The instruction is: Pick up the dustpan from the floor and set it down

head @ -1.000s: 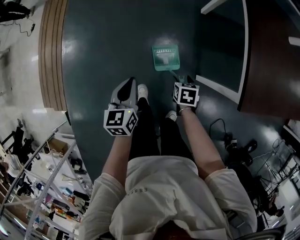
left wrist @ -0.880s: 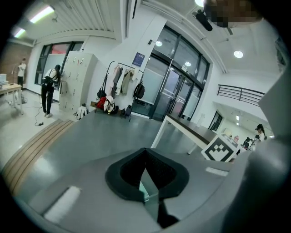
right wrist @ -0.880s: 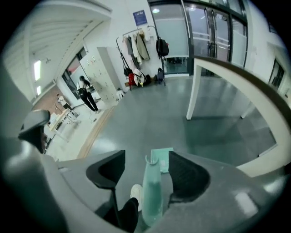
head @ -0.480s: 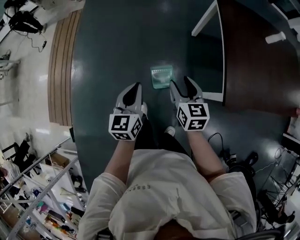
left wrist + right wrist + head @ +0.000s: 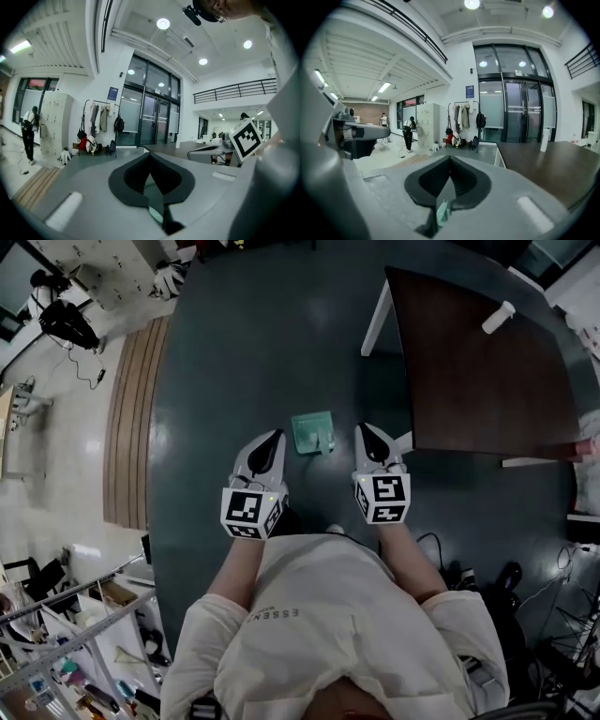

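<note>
The left gripper (image 5: 272,437) is held out in front of the person's chest, roughly level. Its jaws are pressed together with nothing between them. I take it for idle, simply kept out of the way.

Below and between the two tools the green dustpan (image 5: 312,432) lies flat on the dark floor (image 5: 234,352), its short handle turned toward the person. Neither tool touches it, so I judge it is set down rather than carried.

The right gripper (image 5: 366,430) is carried the same way, to the right of the dustpan and well above it, with its jaws pinched narrow. In its own view a pale green sliver shows low in their seam. It is too small to tell what it is, and nothing seems gripped.

At the far left a strip of wooden boards (image 5: 127,427) borders the dark floor, with pale tiles beyond and cluttered racks (image 5: 84,634) at the near left. To the right stands a brown table (image 5: 469,362) on white legs, with a white tube (image 5: 499,317) lying on top. Cables (image 5: 469,568) trail on the floor at the near right.

Nothing lies on the dustpan. Only the table's near corner, close on its right, would crowd a reach from that side.
</note>
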`<state>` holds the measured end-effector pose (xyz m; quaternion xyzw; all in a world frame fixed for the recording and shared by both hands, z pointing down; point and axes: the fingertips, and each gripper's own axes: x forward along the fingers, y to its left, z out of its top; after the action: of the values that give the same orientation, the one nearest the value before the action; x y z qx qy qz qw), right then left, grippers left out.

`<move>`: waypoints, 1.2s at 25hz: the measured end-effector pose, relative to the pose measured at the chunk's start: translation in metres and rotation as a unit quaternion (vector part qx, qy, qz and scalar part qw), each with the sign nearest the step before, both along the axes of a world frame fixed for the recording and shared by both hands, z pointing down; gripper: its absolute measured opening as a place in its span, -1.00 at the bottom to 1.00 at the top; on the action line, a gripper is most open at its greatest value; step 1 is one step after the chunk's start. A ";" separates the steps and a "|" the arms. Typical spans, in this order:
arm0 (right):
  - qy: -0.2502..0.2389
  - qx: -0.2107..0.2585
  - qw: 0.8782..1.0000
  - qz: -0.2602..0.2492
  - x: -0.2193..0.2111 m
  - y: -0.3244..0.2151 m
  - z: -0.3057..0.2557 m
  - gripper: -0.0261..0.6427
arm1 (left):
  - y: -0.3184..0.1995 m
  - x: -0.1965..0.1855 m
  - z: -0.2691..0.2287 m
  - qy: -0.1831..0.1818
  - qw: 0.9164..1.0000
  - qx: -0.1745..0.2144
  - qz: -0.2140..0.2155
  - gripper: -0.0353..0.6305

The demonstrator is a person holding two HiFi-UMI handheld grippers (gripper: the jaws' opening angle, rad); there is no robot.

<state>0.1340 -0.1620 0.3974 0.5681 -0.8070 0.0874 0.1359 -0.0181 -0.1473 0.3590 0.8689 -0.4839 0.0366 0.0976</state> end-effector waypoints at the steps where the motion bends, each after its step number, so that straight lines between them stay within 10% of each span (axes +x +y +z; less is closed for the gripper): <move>1: 0.002 0.005 1.000 -0.003 0.004 0.012 -0.006 -0.94 | 0.012 0.003 -0.005 0.001 1.000 0.002 0.002 -0.85; 30: -0.008 -0.012 1.000 -0.011 -0.036 0.239 -0.012 -0.94 | 0.253 -0.054 -0.001 0.025 1.000 -0.013 -0.006 -0.85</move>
<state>0.0980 0.0775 0.3853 0.5564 -0.8133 0.1004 0.1375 -0.0718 0.1060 0.3583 0.8653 -0.4860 0.0205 0.1210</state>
